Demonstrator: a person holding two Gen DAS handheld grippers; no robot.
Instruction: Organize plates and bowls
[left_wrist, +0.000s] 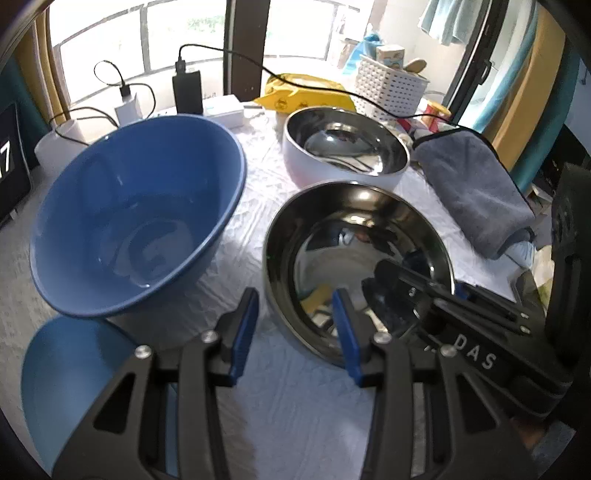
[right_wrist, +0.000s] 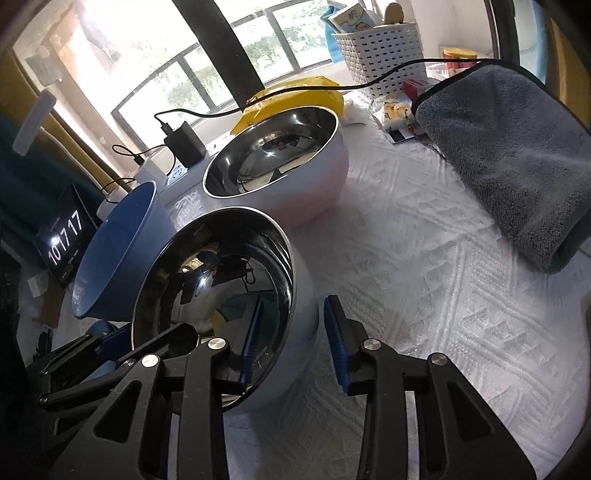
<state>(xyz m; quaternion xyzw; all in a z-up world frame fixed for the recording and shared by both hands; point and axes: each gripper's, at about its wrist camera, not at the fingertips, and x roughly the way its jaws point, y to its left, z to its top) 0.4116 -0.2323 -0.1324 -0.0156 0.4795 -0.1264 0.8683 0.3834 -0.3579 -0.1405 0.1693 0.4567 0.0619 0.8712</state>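
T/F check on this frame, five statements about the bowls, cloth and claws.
1. The blue bowl is empty. True.
2. The two steel-lined bowls are nested. False: the nearer steel-lined bowl and the farther one stand apart on the white tablecloth.
3. The right claw straddles the nearer bowl's rim, one finger inside, one outside. True.
4. The grey microfibre cloth lies inside a bowl. False: it lies folded on the tablecloth, beside the bowls.
5. The left claw holds the blue bowl. False: its jaws stand apart, one finger inside the nearer bowl's rim, not touching the blue bowl.
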